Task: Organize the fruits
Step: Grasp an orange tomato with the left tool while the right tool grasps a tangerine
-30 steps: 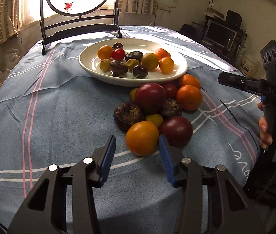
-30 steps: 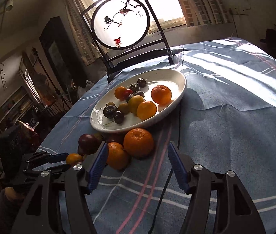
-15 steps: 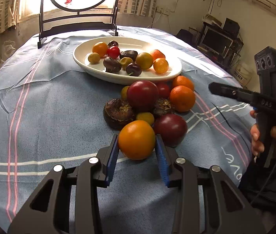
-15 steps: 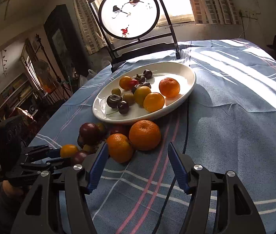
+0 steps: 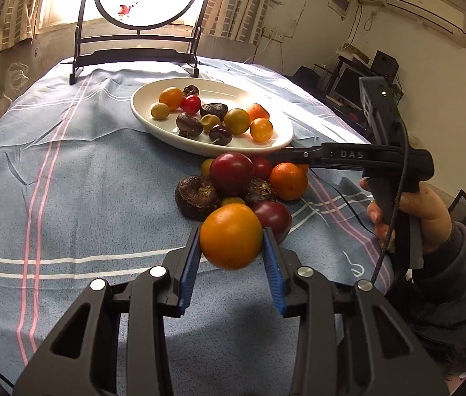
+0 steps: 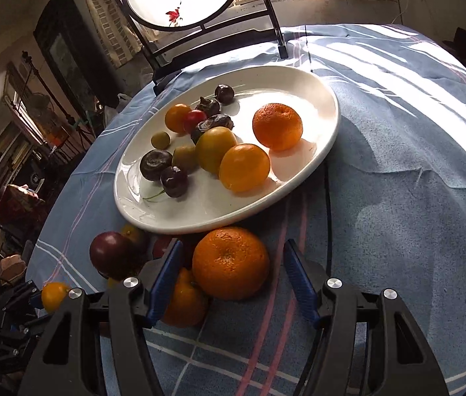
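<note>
Only via left wrist cam: orange fruit [image 5: 231,236] btwn left hand-held gripper [image 5: 231,265] pads.

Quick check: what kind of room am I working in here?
Probably a lived-in home room: a cloth-covered table holding a white plate of fruit, a curtained window, and an air conditioner on the wall.

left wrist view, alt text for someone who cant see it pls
The left gripper grips an orange-yellow fruit between its blue fingers, above a blue striped tablecloth. Beyond lie a pile of loose fruit and a white plate of fruit; the right gripper reaches in.
</note>
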### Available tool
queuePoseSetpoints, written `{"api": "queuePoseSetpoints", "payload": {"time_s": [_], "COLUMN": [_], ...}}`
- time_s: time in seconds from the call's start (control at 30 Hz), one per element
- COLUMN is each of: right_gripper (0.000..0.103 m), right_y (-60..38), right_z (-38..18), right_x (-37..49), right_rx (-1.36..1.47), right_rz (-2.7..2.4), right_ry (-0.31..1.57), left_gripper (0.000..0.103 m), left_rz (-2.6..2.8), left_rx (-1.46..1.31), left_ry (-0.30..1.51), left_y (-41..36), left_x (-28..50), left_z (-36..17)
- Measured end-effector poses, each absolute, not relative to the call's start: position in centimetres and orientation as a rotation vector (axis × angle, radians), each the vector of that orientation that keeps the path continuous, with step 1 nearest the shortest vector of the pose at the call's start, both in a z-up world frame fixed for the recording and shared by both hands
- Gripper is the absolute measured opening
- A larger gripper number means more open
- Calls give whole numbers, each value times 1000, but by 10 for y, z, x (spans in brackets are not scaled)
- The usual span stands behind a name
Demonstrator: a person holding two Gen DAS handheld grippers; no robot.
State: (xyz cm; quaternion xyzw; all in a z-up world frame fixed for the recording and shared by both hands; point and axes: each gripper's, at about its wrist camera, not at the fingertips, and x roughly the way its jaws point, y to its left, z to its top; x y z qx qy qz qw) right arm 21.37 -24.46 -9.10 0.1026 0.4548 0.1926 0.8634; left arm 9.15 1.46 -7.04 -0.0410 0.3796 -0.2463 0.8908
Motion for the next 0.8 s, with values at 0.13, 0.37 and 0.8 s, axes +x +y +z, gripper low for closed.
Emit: {"api": "queuePoseSetpoints", "payload": {"time_s": [0.13,0.37,0.8], "right_gripper": [45,44,44], "right_y": [-239,-258,-273], "right_z": [-92,-74,-17], "right_x": [214,179,258], "right_rx": [174,203,259], "right_rz": [412,433,433], "right_ry": [979,865,779], "left_gripper": [36,36,36], "left_rz": [-512,-503,-487], "left_rx": [-91,-116,-167], "left_ry": [787,763,784], "left_y": [17,23,13], "left_x": [91,94,207], "left_z": [-71,-63,-31]}}
